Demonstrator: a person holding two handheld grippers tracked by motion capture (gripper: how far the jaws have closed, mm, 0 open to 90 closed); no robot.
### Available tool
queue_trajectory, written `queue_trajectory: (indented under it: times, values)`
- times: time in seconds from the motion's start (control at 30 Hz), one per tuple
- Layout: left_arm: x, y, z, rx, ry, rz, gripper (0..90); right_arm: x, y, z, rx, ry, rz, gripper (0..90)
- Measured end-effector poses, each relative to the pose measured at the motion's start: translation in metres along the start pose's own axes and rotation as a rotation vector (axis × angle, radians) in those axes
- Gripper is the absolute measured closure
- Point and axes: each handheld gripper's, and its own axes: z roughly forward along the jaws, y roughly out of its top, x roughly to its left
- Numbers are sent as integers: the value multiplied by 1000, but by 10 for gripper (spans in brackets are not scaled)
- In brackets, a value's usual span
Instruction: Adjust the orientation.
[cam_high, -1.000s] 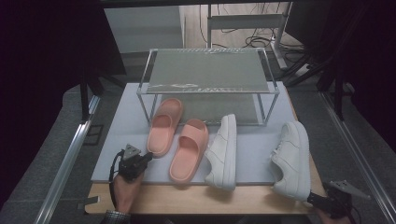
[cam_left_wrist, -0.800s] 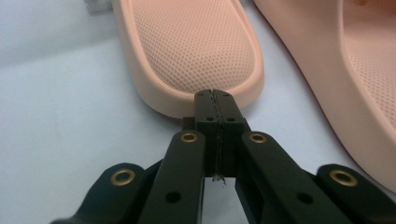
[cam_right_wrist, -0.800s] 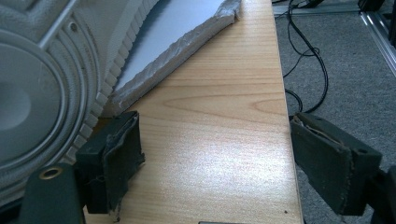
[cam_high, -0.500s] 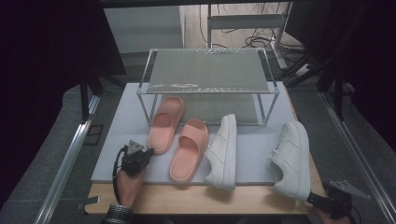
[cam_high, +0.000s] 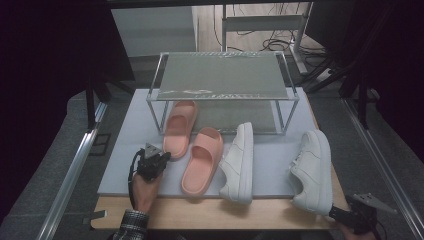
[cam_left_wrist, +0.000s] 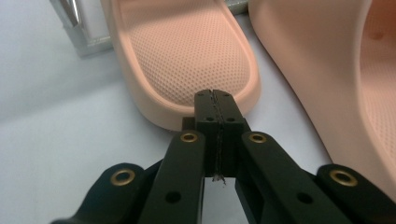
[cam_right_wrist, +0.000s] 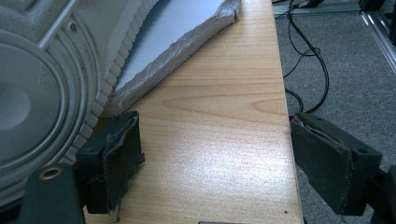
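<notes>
- The left hand-held gripper (cam_high: 162, 158) has its jaws pressed together with nothing between them; in the left gripper view its tip (cam_left_wrist: 215, 100) sits just at the heel rim of the left slipper (cam_left_wrist: 187, 51).
- The left hand (cam_high: 145, 187) reaches in from the bottom edge, forearm angled slightly right, gripper pointing toward that slipper (cam_high: 179, 127).
- The second slipper (cam_high: 202, 160) lies just to the right, on the grey mat (cam_high: 125, 150).
- The right hand-held gripper (cam_high: 345, 216) sits low at the worktop's (cam_high: 210, 212) near right corner, jaws wide apart and holding nothing.
- In the right gripper view the sole of a white sneaker (cam_right_wrist: 42, 84) is at its left jaw; touching or not, I cannot tell.
- Another sneaker (cam_high: 240, 162) lies beside the slippers, in front of the rack (cam_high: 220, 75).
</notes>
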Motion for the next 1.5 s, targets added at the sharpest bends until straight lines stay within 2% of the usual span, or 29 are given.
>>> queue_trajectory:
  times: [0.3, 0.4, 0.53, 0.8, 1.5]
  values:
    - [0, 11, 6, -15, 13, 2, 898, 0, 0, 0, -1, 2, 1, 174]
    - [-1, 19, 9, -11, 21, 22, 898, 0, 0, 0, -1, 3, 2, 174]
    - [-1, 26, 11, -12, 24, 24, 898, 0, 0, 0, -1, 3, 2, 174]
    - [2, 35, 24, -5, 28, 1, 898, 0, 0, 0, -3, 3, 3, 174]
    - [6, 59, 52, 24, 73, 4, 898, -1, 0, 0, -2, 6, 5, 173]
